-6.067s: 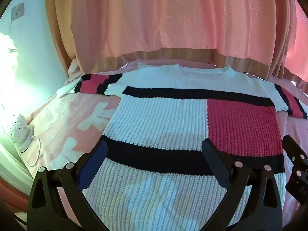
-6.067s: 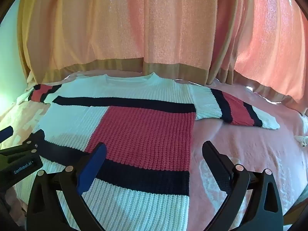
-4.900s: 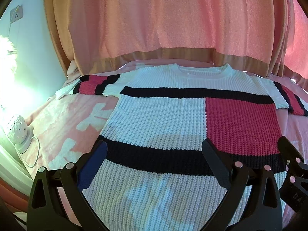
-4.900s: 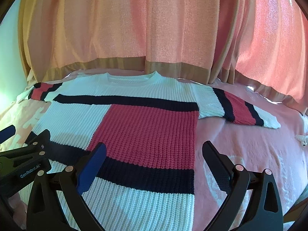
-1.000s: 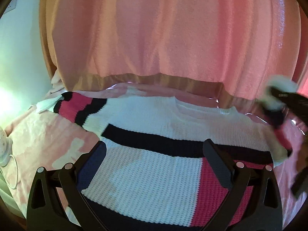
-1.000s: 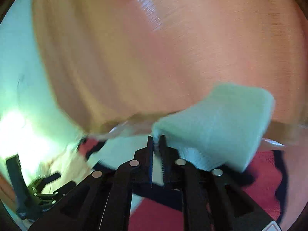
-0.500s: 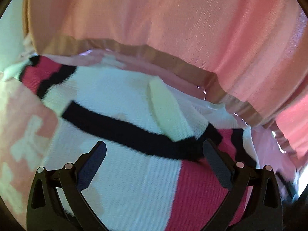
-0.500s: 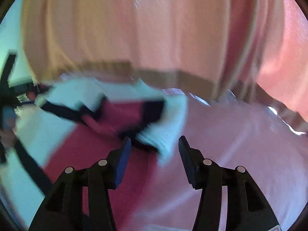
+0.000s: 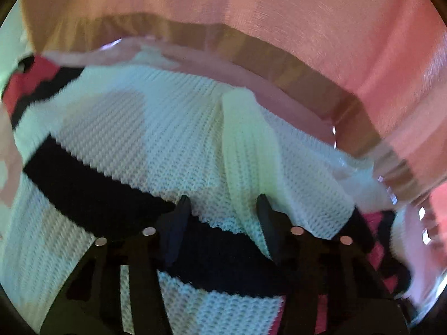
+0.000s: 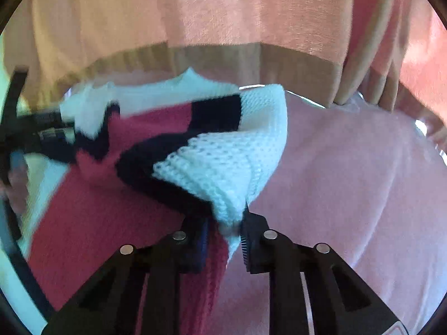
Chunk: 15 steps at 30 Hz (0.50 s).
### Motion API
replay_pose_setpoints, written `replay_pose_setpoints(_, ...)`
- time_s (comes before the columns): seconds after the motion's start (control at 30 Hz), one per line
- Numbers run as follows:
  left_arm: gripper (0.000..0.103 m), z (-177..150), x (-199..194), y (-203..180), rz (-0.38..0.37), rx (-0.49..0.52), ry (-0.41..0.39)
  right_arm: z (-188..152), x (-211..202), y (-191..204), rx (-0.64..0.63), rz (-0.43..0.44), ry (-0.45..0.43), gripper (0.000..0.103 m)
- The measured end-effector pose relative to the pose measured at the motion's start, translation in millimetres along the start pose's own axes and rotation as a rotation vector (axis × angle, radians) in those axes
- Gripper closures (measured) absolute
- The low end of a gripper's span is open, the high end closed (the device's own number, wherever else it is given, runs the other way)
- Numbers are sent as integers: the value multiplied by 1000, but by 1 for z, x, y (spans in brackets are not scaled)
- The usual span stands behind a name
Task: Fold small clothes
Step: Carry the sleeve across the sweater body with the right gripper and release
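Observation:
A knit sweater [image 9: 145, 150] in white, black and red blocks lies on a pink bed. Its right sleeve [image 9: 245, 145] is folded across the white chest. My left gripper [image 9: 223, 212] is part open, with the sleeve's white cuff end between its fingertips, low over the sweater. In the right wrist view my right gripper [image 10: 226, 223] is shut on the sweater's right edge [image 10: 223, 167], a bunched fold of white, black and red knit lifted off the bed. The left gripper [image 10: 33, 134] shows blurred at the left there.
Peach and pink curtains [image 9: 251, 14] with a tan hem hang close behind the bed. The pink bedspread [image 10: 349, 181] lies bare to the right of the sweater. The left sleeve [image 9: 30, 83] lies stretched out at far left.
My right gripper has closed on the sweater's right edge and lifted it. My left gripper has narrowed and moved in low onto the folded sleeve.

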<state>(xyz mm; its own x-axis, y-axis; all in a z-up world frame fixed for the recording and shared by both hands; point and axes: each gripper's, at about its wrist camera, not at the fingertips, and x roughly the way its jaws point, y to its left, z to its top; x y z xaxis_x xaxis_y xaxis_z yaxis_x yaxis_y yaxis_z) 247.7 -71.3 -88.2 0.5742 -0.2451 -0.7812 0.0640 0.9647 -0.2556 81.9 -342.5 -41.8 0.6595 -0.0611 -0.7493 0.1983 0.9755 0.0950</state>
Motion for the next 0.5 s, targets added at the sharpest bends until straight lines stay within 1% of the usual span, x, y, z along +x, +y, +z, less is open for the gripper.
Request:
replay_pose_setpoints(0.03,69,-2,-1,-3,1,24,-3,2,-2,0,13,12,-4,87)
replay_pose_setpoints(0.07,79,-5,-3,-10,-31,63,1,4,-5,2,11,18,-13,88)
replay_pose_setpoints(0.1,87,-5,-5,-13,-57,78,6,7,-9,5,-7,19,-24,88)
replay_pose_setpoints(0.13,95,-6,-12,-17,-110,94,6,9,-18,9,-25,22,-56,89)
replay_pose_setpoints(0.17,98,-5,-20,-20,-135,97,-14,11,-28,11,-24,34,-90,89)
replay_pose_setpoints(0.23,99,-2,-37,-22,-152,107,-69,17,-52,12,-5,75,-169,89)
replay_pose_setpoints(0.27,99,4,-53,-21,-171,104,-118,19,-66,14,1,91,-211,89)
replay_pose_setpoints(0.3,99,8,-63,-18,-176,93,-154,18,-74,14,0,97,-235,89)
replay_pose_setpoints(0.33,99,11,-68,-15,-179,83,-172,17,-77,13,-6,89,-250,89)
replay_pose_setpoints(0.37,96,17,-69,-5,-144,61,-190,13,-70,10,-17,53,-226,89)
replay_pose_setpoints(0.4,96,18,-61,0,-103,55,-171,9,-54,5,-17,19,-151,89)
replay_pose_setpoints(0.43,96,18,-51,4,-80,57,-138,3,-32,-5,8,-14,-54,89)
replay_pose_setpoints(0.47,95,15,-27,14,-43,53,-36,-4,-14,-16,48,-29,22,89)
replay_pose_setpoints(0.5,95,11,-11,22,-31,33,42,-8,-3,-23,83,-28,72,88)
